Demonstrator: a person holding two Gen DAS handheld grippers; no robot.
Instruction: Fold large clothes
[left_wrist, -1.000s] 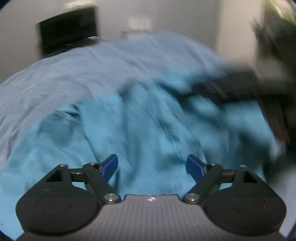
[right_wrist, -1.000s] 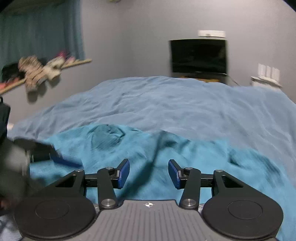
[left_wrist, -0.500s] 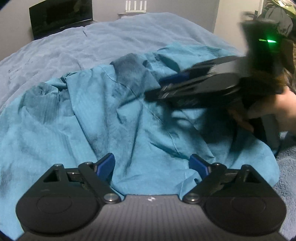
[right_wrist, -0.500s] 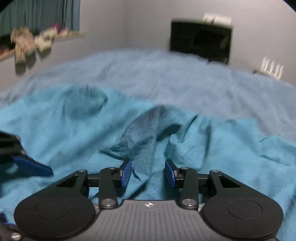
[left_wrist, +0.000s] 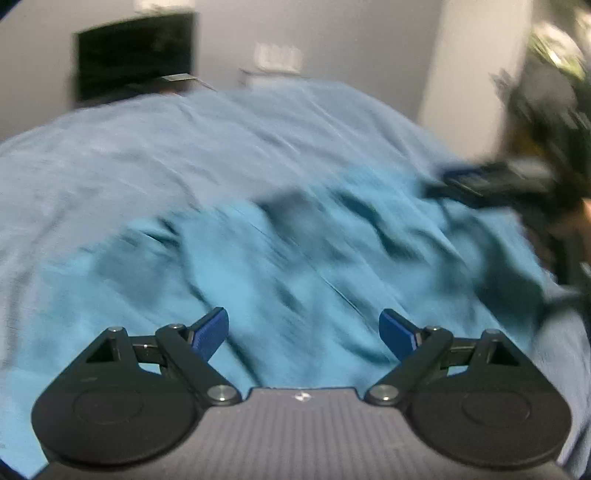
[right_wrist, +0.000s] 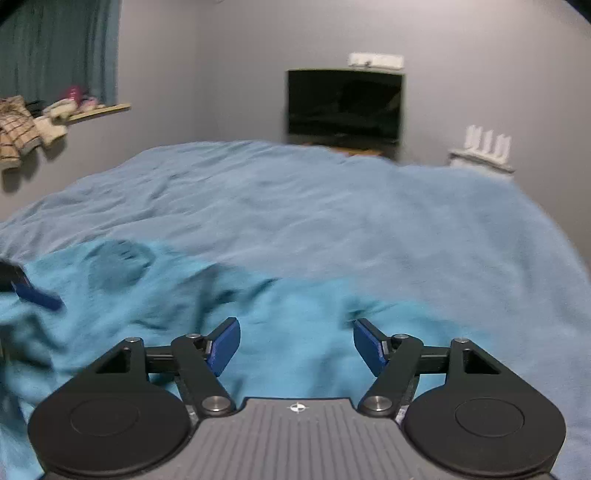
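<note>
**Two grippers unclenched over the teal garment, nothing gripped**

Both tools sit over the bed, pointing down at the cloth.

Left gripper: jaws wide apart, blue pads clear of the fabric, nothing between them but the garment lying below. Released.

Right gripper: jaws opening right now, pads apart, no fabric pinched. In the left wrist view I see it at 2 o'clock, dark and motion-blurred, low over the far right edge of the cloth. Can't tell from that view if it touches. My right hand shows only as a sliver at 3 o'clock, behind the tool.

Teal garment: lies crumpled on the light blue bedspread, spread wide, with several dark folds and ridges. In the left view it fills the centre and runs from 9 to 3 o'clock. In the right view it takes the lower half, with the bedspread beyond it at 12 o'clock. The left tool's blue fingertip pokes in at 9 o'clock there, over the cloth's left part.

Background, right view: dark TV screen against the wall at 12 o'clock, white router at 2, shelf with piled clothes at 10, curtain at 11.

Left view is heavily blurred; fine cloth detail unreadable.
</note>
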